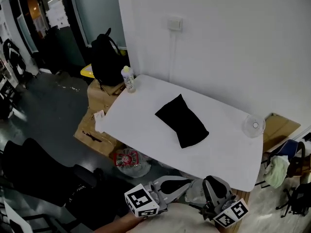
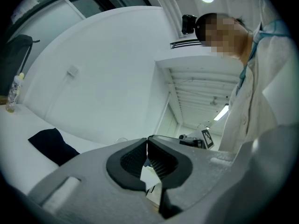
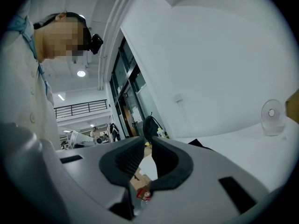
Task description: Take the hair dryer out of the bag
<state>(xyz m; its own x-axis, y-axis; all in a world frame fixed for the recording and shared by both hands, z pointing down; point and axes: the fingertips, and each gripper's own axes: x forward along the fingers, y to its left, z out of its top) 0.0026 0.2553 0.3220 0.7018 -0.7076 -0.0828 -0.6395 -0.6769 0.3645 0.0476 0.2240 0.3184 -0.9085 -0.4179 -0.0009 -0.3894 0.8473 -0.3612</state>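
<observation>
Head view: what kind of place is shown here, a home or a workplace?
Most likely a workplace, perhaps an office or lab: a plain white table against a white wall, cardboard boxes and a black backpack piled beside it, and glass partitions behind.

The left gripper is held level, jaws closed tip to tip on nothing. The right gripper is also level, jaws slightly parted and empty.
</observation>
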